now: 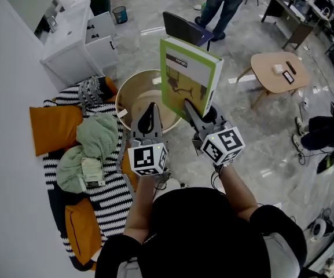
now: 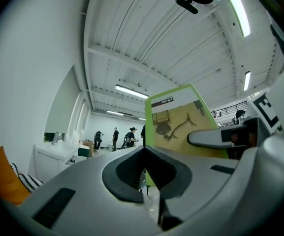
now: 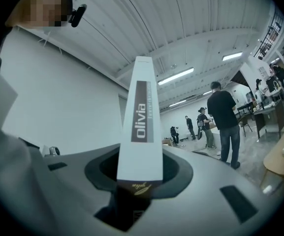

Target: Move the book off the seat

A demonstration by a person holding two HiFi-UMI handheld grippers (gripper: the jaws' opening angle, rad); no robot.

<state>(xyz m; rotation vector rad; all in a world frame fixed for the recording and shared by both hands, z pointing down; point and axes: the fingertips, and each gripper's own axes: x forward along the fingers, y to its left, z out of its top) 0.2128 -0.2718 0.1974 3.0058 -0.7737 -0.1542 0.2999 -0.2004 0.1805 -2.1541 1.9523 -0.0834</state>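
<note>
Closest in, your left gripper (image 1: 149,113) sits level beside the right one. Its jaws are together with nothing between them, and its own view confirms the pads meet empty. Your right gripper (image 1: 193,112) has its jaws clamped on the book (image 1: 190,74). The hold is low on the volume, and nearly all of the cover stands upright above it.

Location: the book is in the air, clear of the striped seat (image 1: 109,204), and hangs over the round beige tub (image 1: 133,91) beside that seat. An orange cushion (image 1: 54,126) and a green cloth (image 1: 97,135) lie on the seat. A standing person (image 1: 221,2) is well beyond.

Handling, as judged: this is a slim, stiff book, probably light, with a smooth cover that could slide between the pads. Taken at its bottom end, it has a long lever above the jaws and may twist on a quick turn. A hold on the spine nearer mid-height would be more secure, or you could steady the free edge with the left jaws.

View comparison: only the right gripper view shows the white spine, lettered "Olivia", seated squarely between the jaws. The left gripper view gives the front cover face-on with the right jaw lying against it. Neither gripper view shows the seat or tub below; for those you depend on the head view.
</note>
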